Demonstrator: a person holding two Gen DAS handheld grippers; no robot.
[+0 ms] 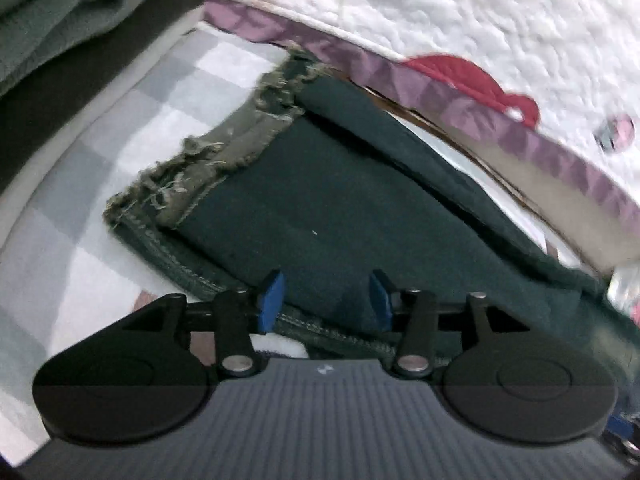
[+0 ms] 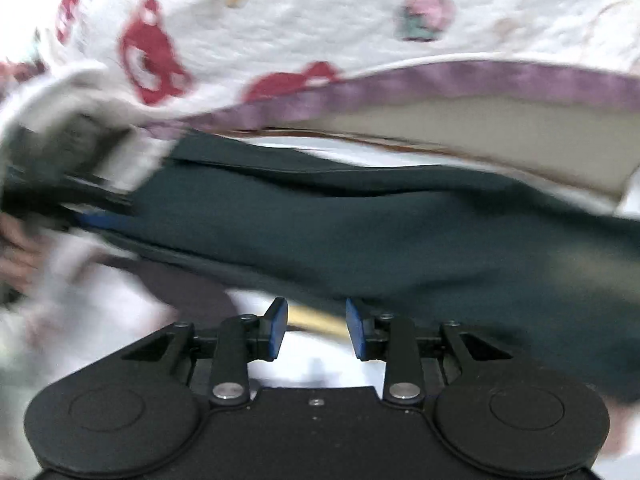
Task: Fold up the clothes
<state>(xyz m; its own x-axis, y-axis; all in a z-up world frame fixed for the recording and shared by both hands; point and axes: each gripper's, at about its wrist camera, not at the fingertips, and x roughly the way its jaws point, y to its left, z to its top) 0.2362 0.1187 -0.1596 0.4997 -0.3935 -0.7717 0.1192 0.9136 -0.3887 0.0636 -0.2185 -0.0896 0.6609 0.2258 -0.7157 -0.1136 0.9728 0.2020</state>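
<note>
**Dark green trousers laid flat, no grip on them at the moment**

Left wrist view: the left gripper (image 1: 325,300) hangs over the dark green trousers (image 1: 320,208), near their stitched side edge. Its blue pads (image 1: 272,300) stand apart with cloth under the gap, not pinched. The frayed hem (image 1: 208,160) lies flat on the grey checked sheet (image 1: 80,184), with what looks like 1 leg lying on the other. A quilt with a purple border (image 1: 500,128) and red prints runs along the far side; a folded grey-green cloth (image 1: 60,8) sits in the far left corner.

Right wrist view: blurred. The right gripper (image 2: 316,330) has its jaws apart and empty, just short of the trousers' near edge, over white bedding (image 2: 304,368).

By the look of it, the lengthwise fold is done; the crosswise folds from the hem are left.
</note>
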